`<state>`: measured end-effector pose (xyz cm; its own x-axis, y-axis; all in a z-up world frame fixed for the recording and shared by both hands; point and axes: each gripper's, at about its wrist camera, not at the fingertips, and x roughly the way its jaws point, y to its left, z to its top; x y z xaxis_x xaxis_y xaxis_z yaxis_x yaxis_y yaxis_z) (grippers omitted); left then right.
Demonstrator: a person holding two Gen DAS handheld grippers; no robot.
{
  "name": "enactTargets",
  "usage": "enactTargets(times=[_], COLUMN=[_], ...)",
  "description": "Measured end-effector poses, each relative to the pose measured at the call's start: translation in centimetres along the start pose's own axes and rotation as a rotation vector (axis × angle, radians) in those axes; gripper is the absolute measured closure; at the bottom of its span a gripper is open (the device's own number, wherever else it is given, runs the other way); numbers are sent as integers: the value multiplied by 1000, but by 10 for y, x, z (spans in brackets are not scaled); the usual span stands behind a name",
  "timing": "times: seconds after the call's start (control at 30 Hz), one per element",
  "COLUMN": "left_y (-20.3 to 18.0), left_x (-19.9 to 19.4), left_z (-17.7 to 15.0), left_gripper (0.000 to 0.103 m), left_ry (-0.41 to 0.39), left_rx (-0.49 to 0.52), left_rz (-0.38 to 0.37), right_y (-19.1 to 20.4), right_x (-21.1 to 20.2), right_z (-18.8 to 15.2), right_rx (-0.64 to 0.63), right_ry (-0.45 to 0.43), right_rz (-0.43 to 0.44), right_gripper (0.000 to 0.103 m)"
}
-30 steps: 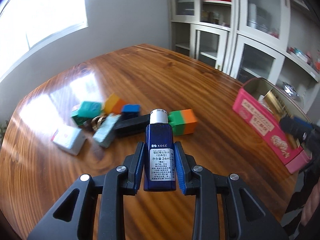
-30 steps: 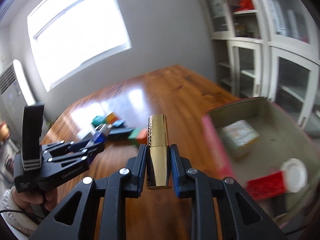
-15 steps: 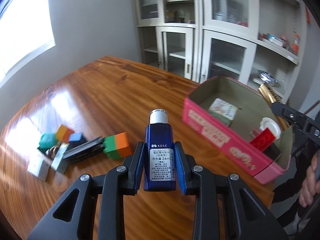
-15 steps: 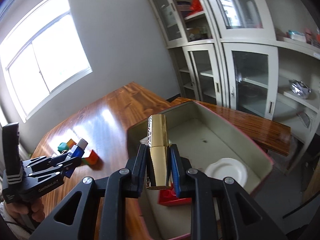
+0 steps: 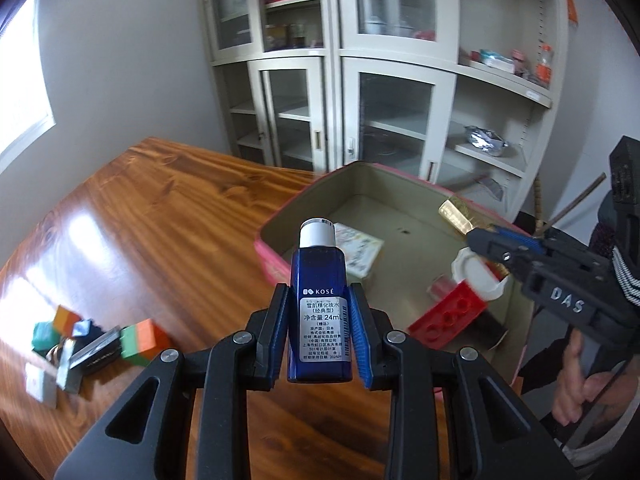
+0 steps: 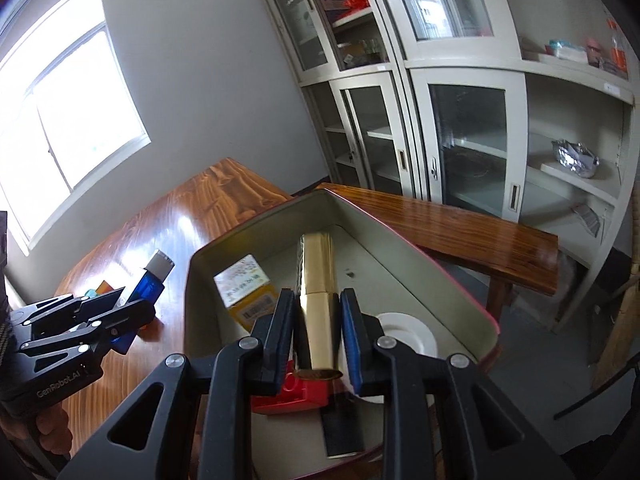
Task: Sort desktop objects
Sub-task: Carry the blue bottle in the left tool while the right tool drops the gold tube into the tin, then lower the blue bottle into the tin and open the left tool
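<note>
**Both grippers loaded, right one letting go over the tin**

Left gripper (image 5: 320, 340): jaws narrow, clamped on the blue bottle (image 5: 319, 304), blue pads pressing its flat sides low on the body. Bottle upright, white cap up, label facing the camera (a low grip probably keeps the cap end free for dropping in first). It hangs above the table (image 5: 160, 240), just short of the tin's near pink wall.

Right gripper (image 6: 318, 328): the gold tube (image 6: 318, 304) stands between the pads, upright, directly above the inside of the tin (image 6: 400, 248). Jaws are opening here; a sliver of gap shows on the left pad side, the right pad looks close to or touching the tube, hard to say. My read: this is the release, tube positioned over the tin so it falls in.

Tin: open, cream inside, pink outside, sitting at the table edge. Already inside: red brick (image 6: 296, 396) right under the tube, white lid (image 6: 404, 332), a printed packet (image 6: 248, 292), a flat black item (image 6: 344, 424). The tube may land on the brick and roll.

Farther left on the table, unsorted pile well apart from the tin: green-orange block (image 5: 142, 338), black flat piece, teal and orange blocks, small white box (still to go, I'd judge).

Beyond: cabinets (image 5: 360, 80) with glass doors, window at left.
</note>
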<state>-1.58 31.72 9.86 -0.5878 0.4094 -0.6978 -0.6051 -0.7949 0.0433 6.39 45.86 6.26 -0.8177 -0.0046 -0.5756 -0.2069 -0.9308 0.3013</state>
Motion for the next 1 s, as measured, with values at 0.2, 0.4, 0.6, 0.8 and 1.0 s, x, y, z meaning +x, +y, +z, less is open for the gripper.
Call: enactTargets(times=[0.2,0.4,0.6,0.8,1.0], left_y=[-19,-39,-54,-62,-63], left_x=[12,24,34,44,50], left_z=[9,15,19,18,18], left_gripper=[71,71,71,71,70], left_ry=[14,35,51,75,112], left_rx=[23,49,59,56,28], left_rz=[-38,-66,-102,-120,-137], right_y=[-14,-27,-36,-35,-34], right_x=[-5,-15,-27,-30,-31], right_z=[3,5,10,10,10], right_rx=[16,49,67,56,56], right_ry=[-23,-66,-108,-117,-116], right_rz=[-7,-14,-34,-39,-37], right_gripper=[75,75,75,75,75])
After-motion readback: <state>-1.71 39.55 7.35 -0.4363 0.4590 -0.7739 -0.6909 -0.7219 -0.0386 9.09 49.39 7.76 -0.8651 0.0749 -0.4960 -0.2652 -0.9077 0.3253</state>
